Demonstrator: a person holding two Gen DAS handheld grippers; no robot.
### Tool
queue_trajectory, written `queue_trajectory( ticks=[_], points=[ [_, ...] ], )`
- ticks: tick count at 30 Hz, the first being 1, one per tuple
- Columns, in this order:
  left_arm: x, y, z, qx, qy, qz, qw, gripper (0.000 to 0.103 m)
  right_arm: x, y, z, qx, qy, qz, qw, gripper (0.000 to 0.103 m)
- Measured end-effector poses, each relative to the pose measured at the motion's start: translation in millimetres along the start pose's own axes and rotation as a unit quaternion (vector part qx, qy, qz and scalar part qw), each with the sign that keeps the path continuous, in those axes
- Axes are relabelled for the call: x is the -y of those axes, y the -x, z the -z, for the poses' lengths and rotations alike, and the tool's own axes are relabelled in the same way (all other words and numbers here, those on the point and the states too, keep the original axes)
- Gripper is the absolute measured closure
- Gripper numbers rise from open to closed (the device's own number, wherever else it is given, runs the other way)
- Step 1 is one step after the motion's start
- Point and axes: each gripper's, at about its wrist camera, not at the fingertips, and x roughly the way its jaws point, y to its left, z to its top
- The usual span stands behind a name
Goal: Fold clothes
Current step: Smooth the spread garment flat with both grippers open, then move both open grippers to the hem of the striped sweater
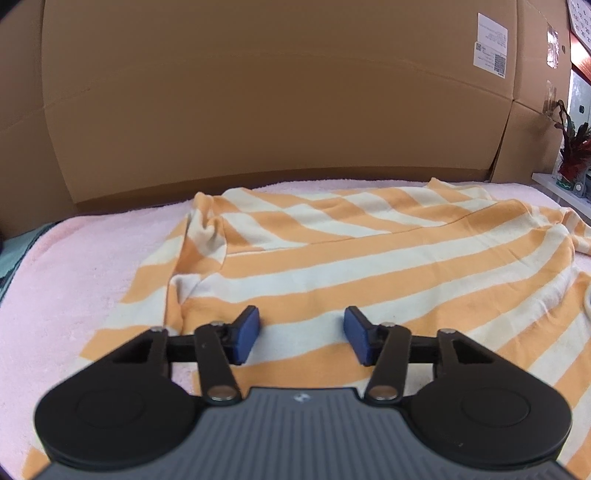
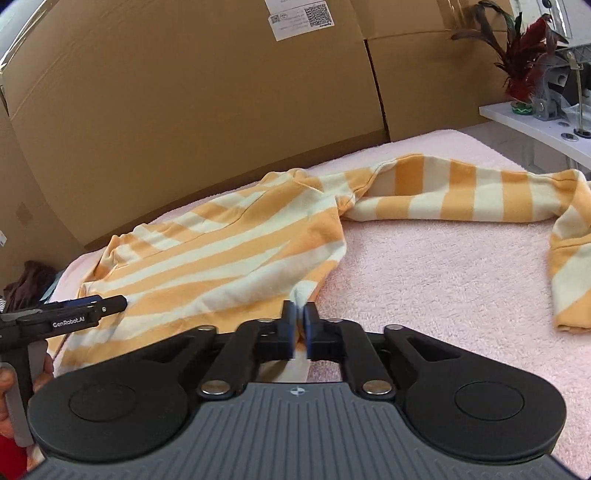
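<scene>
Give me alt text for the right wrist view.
The right gripper is shut on the near hem of an orange-and-cream striped shirt lying on a pink towel. One sleeve stretches right; the left gripper enters at left, cardboard boxes behind.

Looking like a makeshift storeroom or workroom, large cardboard boxes [image 1: 277, 110] with shipping labels [image 2: 301, 18] standing behind, pink towel [image 2: 443, 258] covering the surface, potted plant [image 2: 524, 55] sitting on a white shelf [image 2: 535, 125].
</scene>
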Motion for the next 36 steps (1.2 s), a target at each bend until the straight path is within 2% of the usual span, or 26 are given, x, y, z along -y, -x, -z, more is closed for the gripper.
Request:
queue_trajectory(
  ticks=[1,2,4,6,7,8,9,11,12,14,15,16,20,21,23,25,26,29,36],
  points=[
    [0,1,0,0.0,0.001,-0.001,1.0,0.069,4,6,0,0.008,-0.002,0.01,1.0,0.097],
    [-1,1,0,0.0,0.001,-0.003,1.0,0.073,9,12,-1,0.016,-0.005,0.02,1.0,0.097],
    [-7,14,7,-0.007,0.016,-0.001,0.9998,0.074,20,23,-3,0.02,-0.015,0.028,0.999,0.097],
    [-13,27,13,-0.015,0.031,0.001,0.9994,0.082,28,33,0,0.021,-0.02,0.05,0.998,0.098],
    [-16,36,20,-0.019,0.037,0.001,0.9992,0.082,31,38,1,0.021,-0.017,0.063,0.998,0.098],
    [-17,46,28,-0.018,0.034,-0.001,0.9993,0.082,33,42,4,0.019,-0.003,0.078,0.997,0.092],
    [-18,55,35,-0.018,0.031,-0.002,0.9994,0.082,35,46,7,0.013,0.001,0.078,0.997,0.089],
    [-19,76,48,-0.016,0.019,-0.007,0.9997,0.082,39,53,11,0.001,-0.004,0.049,0.999,0.083],
    [-19,84,53,-0.017,0.017,-0.008,0.9997,0.08,40,56,13,-0.006,-0.004,0.035,0.999,0.079],
    [-21,99,63,-0.022,0.018,-0.004,0.9996,0.065,32,61,18,-0.015,0.011,0.021,1.0,0.061],
    [-22,106,68,-0.023,0.019,-0.002,0.9995,0.05,26,63,21,-0.017,0.025,0.016,0.999,0.06],
    [-23,113,74,-0.024,0.02,0.0,0.9995,0.042,21,64,23,-0.021,0.039,0.01,0.999,0.06],
    [-24,134,92,-0.034,0.023,0.023,0.9989,0.033,2,73,39,-0.044,0.088,-0.026,0.995,0.06],
    [-23,139,96,-0.035,0.025,0.035,0.9985,0.025,-3,75,44,-0.048,0.103,-0.03,0.993,0.06],
    [-18,147,103,-0.033,0.022,0.063,0.9972,0.015,-11,79,52,-0.05,0.13,-0.029,0.99,0.06],
    [-11,152,108,-0.029,0.013,0.095,0.995,0.017,-18,81,61,-0.047,0.151,-0.024,0.987,0.06],
    [-5,153,110,-0.028,0.0,0.099,0.9947,0.018,-21,83,64,-0.041,0.163,-0.02,0.986,0.06],
    [5,152,114,-0.021,-0.02,0.088,0.9957,0.018,-29,84,72,-0.031,0.185,-0.016,0.982,0.063],
    [-3,154,114,-0.015,0.02,0.124,0.992,0.016,-29,88,76,-0.026,0.161,-0.036,0.986,0.061]
  ],
)
